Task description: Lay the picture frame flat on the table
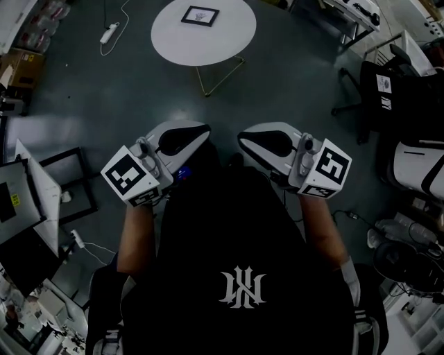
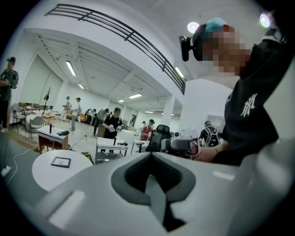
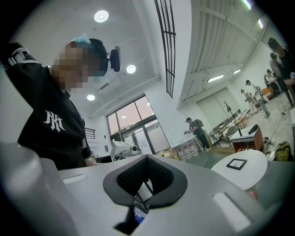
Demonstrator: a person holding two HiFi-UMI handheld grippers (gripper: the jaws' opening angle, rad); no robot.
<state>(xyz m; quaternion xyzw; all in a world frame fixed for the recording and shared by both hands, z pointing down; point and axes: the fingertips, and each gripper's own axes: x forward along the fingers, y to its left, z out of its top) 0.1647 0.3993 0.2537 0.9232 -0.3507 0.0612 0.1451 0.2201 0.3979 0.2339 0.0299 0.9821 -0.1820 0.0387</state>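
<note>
Small black picture frame (image 1: 200, 15) lies flat on the round white table (image 1: 173, 41), well ahead of me; white power strip (image 1: 109, 32) on the floor nearby. My left gripper (image 1: 203, 131) and right gripper (image 1: 244, 138), jaws pressed together and empty, face each other near my chest.

Floor (image 1: 104, 111): dark grey, smooth. Round white table (image 1: 229, 41) on gold wire legs. A white power strip (image 1: 109, 33) lies left of the table and a black office chair (image 1: 378, 87) stands right of it. Beyond the table are white desks (image 2: 108, 144) (with people (image 2: 113, 124) standing about). The ceiling is white, with strip lights (image 2: 70, 68). Glazed doors (image 3: 133, 131) are in the far wall.
</note>
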